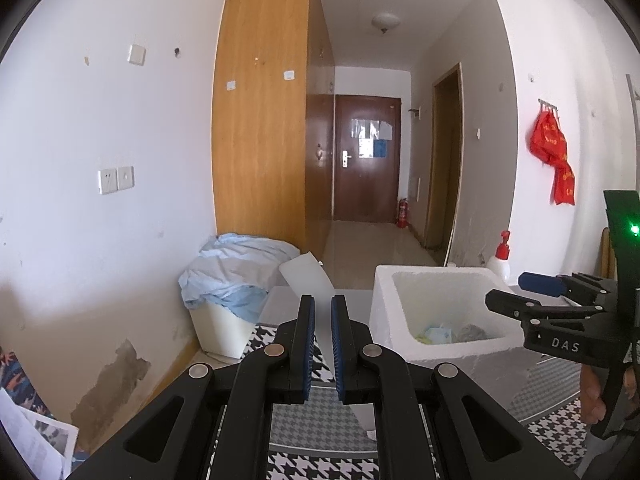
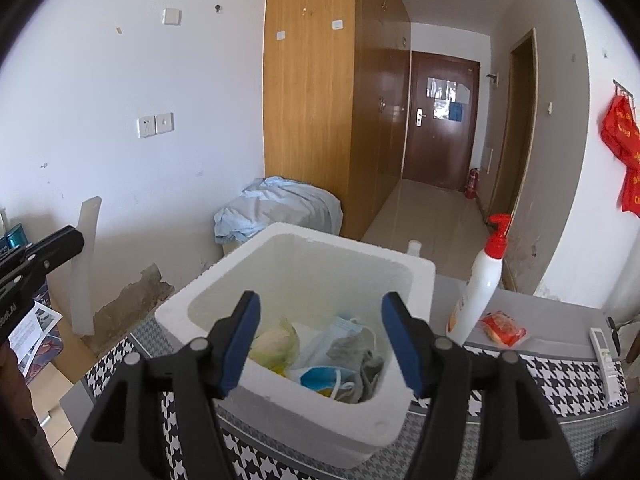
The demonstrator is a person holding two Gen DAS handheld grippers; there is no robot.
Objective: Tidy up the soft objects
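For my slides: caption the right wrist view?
Open right gripper poised above foam box holding soft items, beside lotion bottle.

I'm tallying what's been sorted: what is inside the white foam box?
The white foam box holds a pale yellow-green soft item, a blue face mask, a grey cloth and a clear packet. Whatever lies beneath them is covered.

Tall light-oak wooden wardrobe (image 1: 262, 112) standing against white plastered wall (image 1: 100, 120). Left of wardrobe, twin white wall sockets (image 1: 115, 179) and, low down, patch of peeled brown plaster (image 1: 108, 384). Right of wardrobe, beige tiled corridor floor (image 1: 372, 240) leading to dark brown entrance door (image 1: 366, 160), small red fire extinguisher (image 1: 402, 213) beside it. Above, round ceiling lamp (image 1: 385, 22). Soft daylight throughout.
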